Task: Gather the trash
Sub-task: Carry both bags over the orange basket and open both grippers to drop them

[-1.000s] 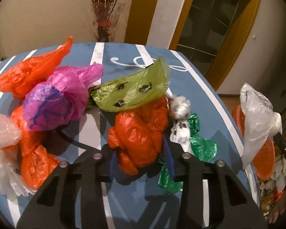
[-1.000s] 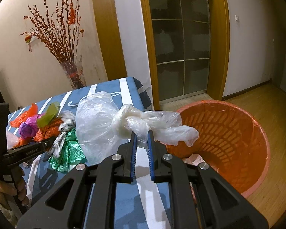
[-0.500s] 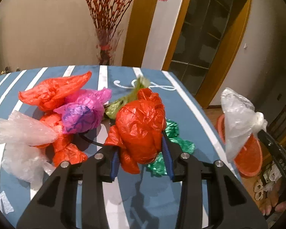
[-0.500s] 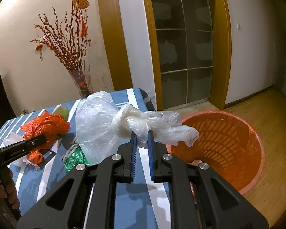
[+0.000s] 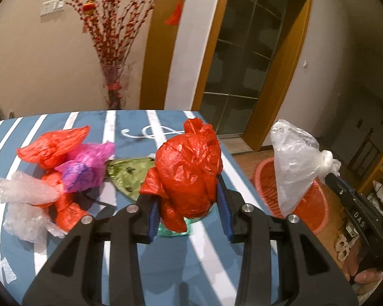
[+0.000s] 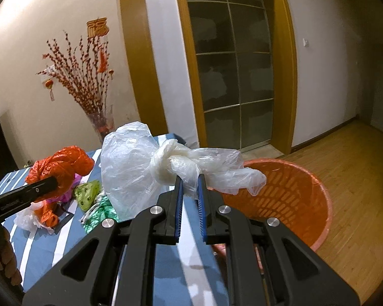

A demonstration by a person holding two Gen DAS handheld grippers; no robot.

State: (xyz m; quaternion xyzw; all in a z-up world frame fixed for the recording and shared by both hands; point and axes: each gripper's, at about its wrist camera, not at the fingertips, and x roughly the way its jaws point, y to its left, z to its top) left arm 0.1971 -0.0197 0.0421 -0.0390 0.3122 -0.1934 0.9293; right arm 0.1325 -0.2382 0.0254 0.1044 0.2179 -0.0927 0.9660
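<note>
1 orange basket (image 6: 288, 193) fills the right wrist view's lower right, its hollow unseen from the left. 2 grippers: right gripper (image 6: 190, 186) pinches the clear bag (image 6: 130, 163) beside it; left gripper (image 5: 187, 199) clamps the orange bag (image 5: 189, 168), frame centre.

Striped table (image 5: 130, 255): plastic bags (image 5: 71, 168); floor (image 6: 357, 191): orange basket (image 6: 293, 196).

Each gripper is matte black plastic with 2 angular fingers lined by ribbed blue pads. On the left gripper (image 5: 189, 193), 4 round silver screws sit in a row across the finger arms, and triangular cut-outs open at 7 and 5 o'clock. The right gripper (image 6: 190, 182) has the same 4 screws and cut-outs. White lettering marks each gripper's side. Bare skin of a hand (image 6: 5, 252) shows at 8 o'clock.
</note>
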